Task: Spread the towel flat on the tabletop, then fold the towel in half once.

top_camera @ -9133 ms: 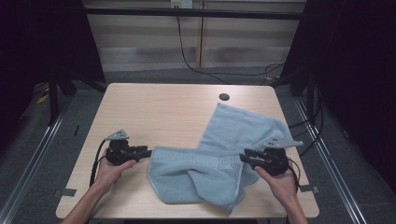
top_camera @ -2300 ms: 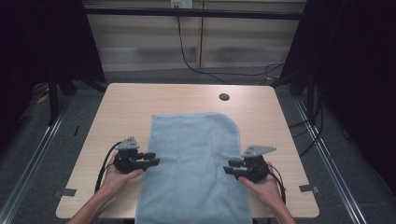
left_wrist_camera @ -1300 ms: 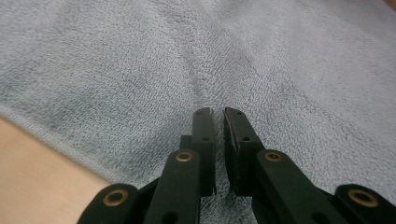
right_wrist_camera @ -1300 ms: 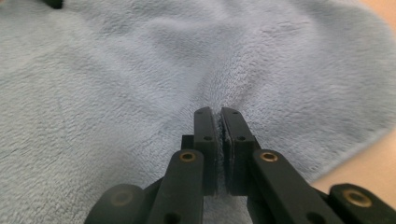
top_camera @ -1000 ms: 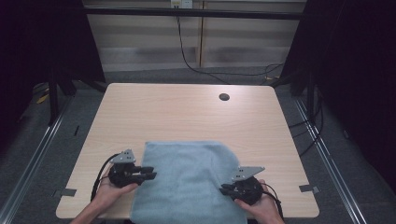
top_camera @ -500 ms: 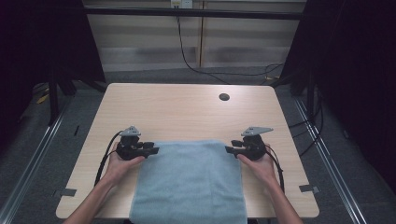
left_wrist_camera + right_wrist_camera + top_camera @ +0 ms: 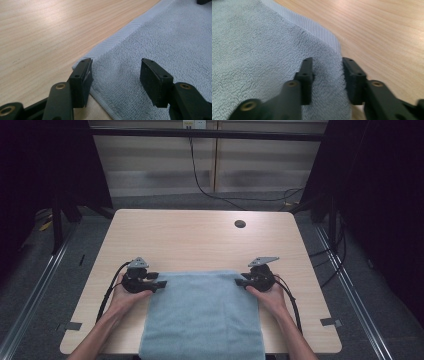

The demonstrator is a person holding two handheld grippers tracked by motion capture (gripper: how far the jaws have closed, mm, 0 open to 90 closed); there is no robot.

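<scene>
A light blue towel (image 7: pixel 202 315) lies flat on the wooden table (image 7: pixel 200 240), and its near end hangs over the front edge. My left gripper (image 7: pixel 161 284) sits at the towel's far left corner. In the left gripper view the jaws of my left gripper (image 7: pixel 116 75) stand wide open over the towel (image 7: pixel 162 37), just above the corner hem. My right gripper (image 7: pixel 239 282) sits at the far right corner. Its own view shows my right gripper (image 7: pixel 327 72) open by a narrower gap, low over the towel (image 7: pixel 257 42) corner.
A round dark cable hole (image 7: pixel 240 224) sits in the far part of the tabletop. Bare wood stretches beyond the towel and on both sides of it. Black cables trail from both grippers along the person's forearms. Dark frame posts stand around the table.
Within the last second both grippers went from the table's front up to the towel's far corners, and the towel now lies as a shorter, neat rectangle. Since half a second ago they barely moved.
</scene>
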